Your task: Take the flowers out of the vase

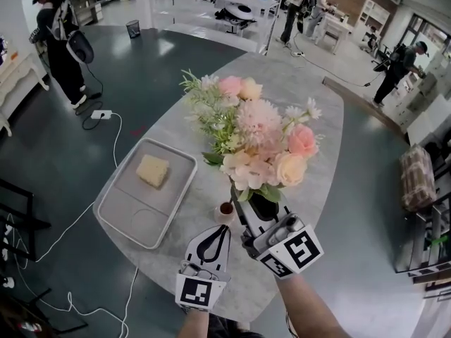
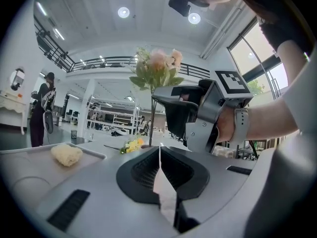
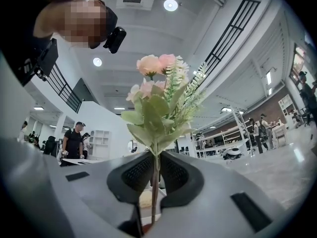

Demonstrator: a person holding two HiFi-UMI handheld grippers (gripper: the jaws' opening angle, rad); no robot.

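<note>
Clamped on thin green stem (image 3: 155, 187) of flowers (image 1: 262, 136): right gripper (image 3: 155, 163). Bunch mid-frame in head view, up-right of small vase (image 1: 226, 209). Pinched together, empty, lower centre: left gripper (image 2: 159, 155). Can't tell if stem end clear of vase yet. Prob. v. light, top-heavy; stiff-ish but bendy stalk, soft crushable blooms. Best gripped low, below leaves, never on petals; mind vase tipping.

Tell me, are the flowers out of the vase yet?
Nearly! Done: the right gripper is shut on the flowers, low on a stem. In hand: it holds them up next to the vase; I can't tell whether the stem ends are clear of it. Left: lift them away and lay them down, perhaps on the table. The left gripper, shut and empty, sits by the vase.
</note>
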